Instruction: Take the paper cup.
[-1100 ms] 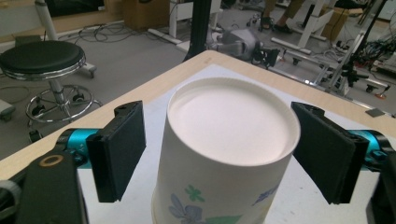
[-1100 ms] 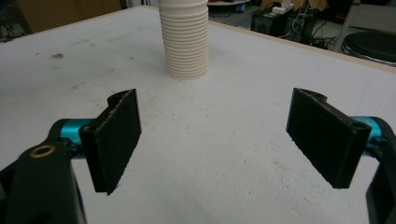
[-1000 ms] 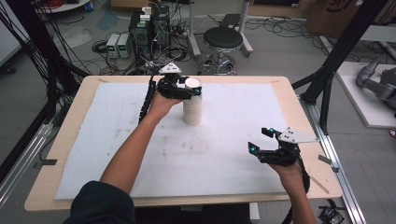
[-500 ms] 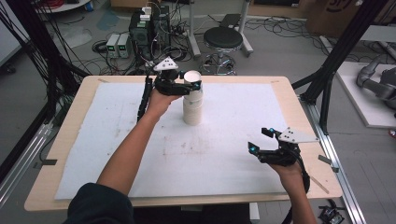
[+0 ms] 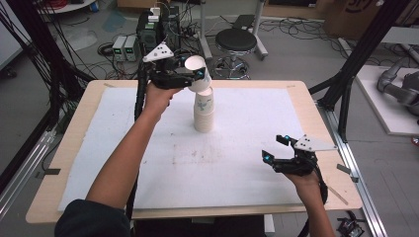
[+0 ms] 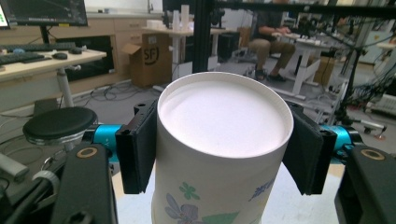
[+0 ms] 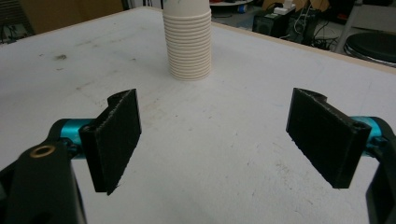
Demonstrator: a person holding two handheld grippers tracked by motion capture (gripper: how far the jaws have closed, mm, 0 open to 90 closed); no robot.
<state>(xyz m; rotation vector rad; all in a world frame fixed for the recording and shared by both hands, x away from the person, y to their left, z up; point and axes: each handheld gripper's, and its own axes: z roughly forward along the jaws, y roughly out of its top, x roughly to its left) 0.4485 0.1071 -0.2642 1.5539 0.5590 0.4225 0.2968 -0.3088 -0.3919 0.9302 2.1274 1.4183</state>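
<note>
Table [image 5: 247, 177]: white sheet, cup stack [image 5: 203, 111] far-centre.
Left gripper [image 5: 190, 79]: jaws clamped on top cup [image 5: 197, 71], tilted, presumably separating it.
Right gripper [image 5: 279, 148]: jaws apart, idle near-right.

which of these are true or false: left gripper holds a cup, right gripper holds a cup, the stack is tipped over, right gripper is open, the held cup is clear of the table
1. The left gripper holds a cup. True: its fingers press the cup's sides.
2. The right gripper holds a cup. False: nothing is between its fingers.
3. The stack is tipped over. False: it stands upright on the table.
4. The right gripper is open. True.
5. The held cup is clear of the table. True: it is tilted at the top of the stack, well above the table.
</note>
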